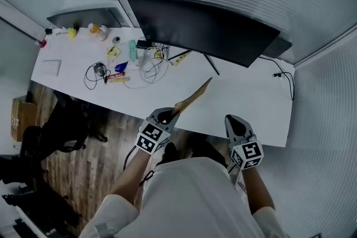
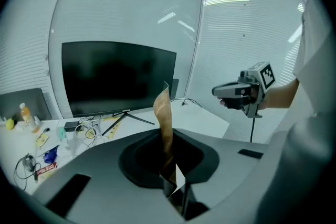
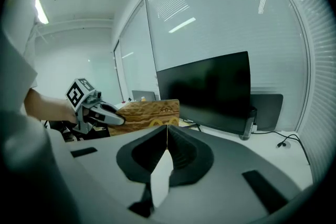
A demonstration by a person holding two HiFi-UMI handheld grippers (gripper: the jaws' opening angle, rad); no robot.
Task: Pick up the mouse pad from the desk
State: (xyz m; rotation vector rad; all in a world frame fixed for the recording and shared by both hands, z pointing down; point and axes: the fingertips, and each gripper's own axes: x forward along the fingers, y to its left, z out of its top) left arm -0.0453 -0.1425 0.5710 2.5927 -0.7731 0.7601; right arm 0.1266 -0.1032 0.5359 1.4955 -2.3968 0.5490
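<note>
The mouse pad (image 1: pixel 192 98) is a thin brown sheet with a wood-grain print. It is lifted off the white desk (image 1: pixel 245 100) and tilts up toward the monitor. My left gripper (image 1: pixel 169 115) is shut on its near edge. In the left gripper view the mouse pad (image 2: pixel 164 113) stands edge-on, rising from between the jaws of the left gripper (image 2: pixel 169 162). My right gripper (image 1: pixel 239 124) hovers over the desk's front edge to the right, shut and empty. In the right gripper view the right gripper (image 3: pixel 167 131) has its jaws meeting, and the mouse pad (image 3: pixel 149 112) shows flat-on beside the left gripper (image 3: pixel 102 113).
A wide black monitor (image 1: pixel 206 28) stands on the desk's back half. Cables, small bottles and packets (image 1: pixel 120 61) clutter the desk's left part, and a black cable (image 1: pixel 285 79) lies at the right. A dark office chair (image 1: pixel 61 131) and a cardboard box (image 1: pixel 21 117) stand on the wooden floor.
</note>
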